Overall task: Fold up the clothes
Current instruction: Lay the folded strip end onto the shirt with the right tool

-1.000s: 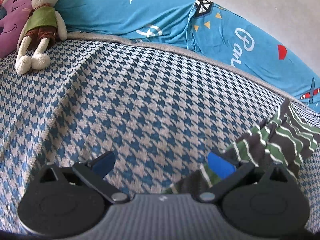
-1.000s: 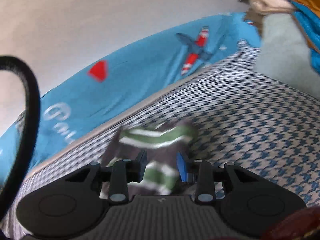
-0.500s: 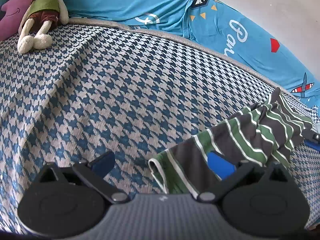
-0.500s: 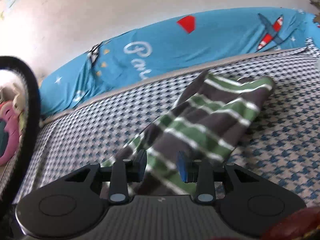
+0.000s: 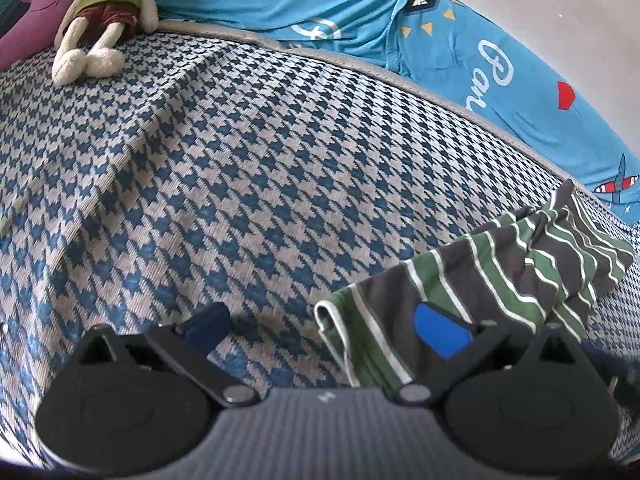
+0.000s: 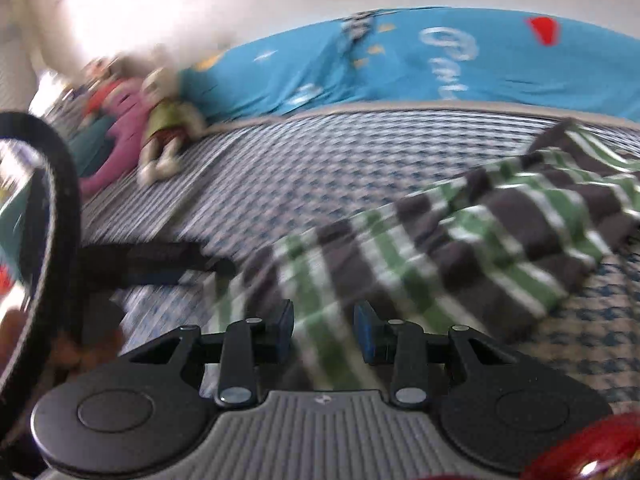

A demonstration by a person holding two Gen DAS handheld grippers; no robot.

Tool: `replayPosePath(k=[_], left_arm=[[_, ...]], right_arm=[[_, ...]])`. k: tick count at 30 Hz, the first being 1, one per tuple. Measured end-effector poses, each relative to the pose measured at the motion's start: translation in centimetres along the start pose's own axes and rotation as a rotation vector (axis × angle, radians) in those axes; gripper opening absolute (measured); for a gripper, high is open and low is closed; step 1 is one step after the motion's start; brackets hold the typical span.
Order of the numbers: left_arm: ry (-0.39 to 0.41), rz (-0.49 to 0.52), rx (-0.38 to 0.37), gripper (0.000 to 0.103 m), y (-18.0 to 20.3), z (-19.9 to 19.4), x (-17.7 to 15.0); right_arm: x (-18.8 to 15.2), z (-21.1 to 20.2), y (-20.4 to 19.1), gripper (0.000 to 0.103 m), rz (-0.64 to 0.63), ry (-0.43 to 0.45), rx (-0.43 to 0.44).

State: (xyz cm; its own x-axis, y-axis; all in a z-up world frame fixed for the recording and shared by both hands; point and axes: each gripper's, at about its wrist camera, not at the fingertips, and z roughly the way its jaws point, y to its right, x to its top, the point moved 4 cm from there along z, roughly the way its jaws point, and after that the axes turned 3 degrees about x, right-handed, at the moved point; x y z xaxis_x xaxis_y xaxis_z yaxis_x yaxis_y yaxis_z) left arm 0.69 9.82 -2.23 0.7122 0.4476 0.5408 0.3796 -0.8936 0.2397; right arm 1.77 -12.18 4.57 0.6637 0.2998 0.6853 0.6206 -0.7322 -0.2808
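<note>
A garment striped in grey, green and white lies stretched over the houndstooth bed cover, at the lower right of the left wrist view. My left gripper hangs open and wide just above the cover. The garment's white-trimmed edge lies between its fingers, close to the right blue pad, and nothing is pinched. In the blurred right wrist view my right gripper is shut on a bunch of the striped garment, which trails away to the right behind it.
A plush rabbit and a purple cushion sit at the far left of the bed. A blue printed sheet runs along the wall behind. A black strap loops at the left of the right wrist view.
My right gripper has swung left across the bed, dragging the striped garment with it. The garment's edge has slid in between my left gripper's open fingers. The left gripper has shifted a little.
</note>
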Motion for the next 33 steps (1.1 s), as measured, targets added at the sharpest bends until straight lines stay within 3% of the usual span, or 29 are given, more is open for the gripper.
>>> replayPosePath(k=[4, 11, 18, 20, 22, 30, 33], left_arm=[[-0.002, -0.002, -0.001, 0.103, -0.2, -0.1, -0.2], [-0.005, -0.006, -0.007, 0.103, -0.4, -0.2, -0.3], [-0.011, -0.020, -0.014, 0.103, -0.4, -0.1, -0.4], [-0.016, -0.030, -0.023, 0.103, -0.4, -0.1, -0.4], [-0.026, -0.046, -0.044, 0.103, -0.6, -0.2, -0.4], [-0.086, -0.120, -0.167, 0.103, -0.8, -0.4, -0.5], [-0.112, -0.119, -0.215, 0.103, -0.5, -0.5, -0.9]], right_arm=[[-1.3, 0.4, -3.1, 0.033, -0.117, -0.044, 0.044], [-3.6, 1.2, -5.9, 0.034, -0.272, -0.101, 0.023], [-4.8, 2.1, -6.5, 0.033, -0.418, -0.086, -0.089], [-4.8, 2.1, -6.6, 0.026, -0.433, -0.074, -0.109], [-4.4, 2.0, -6.2, 0.012, -0.398, -0.065, -0.112], [-1.4, 0.9, -1.4, 0.009, 0.018, -0.042, 0.019], [-1.0, 0.7, -0.4, 0.009, 0.104, -0.035, 0.046]])
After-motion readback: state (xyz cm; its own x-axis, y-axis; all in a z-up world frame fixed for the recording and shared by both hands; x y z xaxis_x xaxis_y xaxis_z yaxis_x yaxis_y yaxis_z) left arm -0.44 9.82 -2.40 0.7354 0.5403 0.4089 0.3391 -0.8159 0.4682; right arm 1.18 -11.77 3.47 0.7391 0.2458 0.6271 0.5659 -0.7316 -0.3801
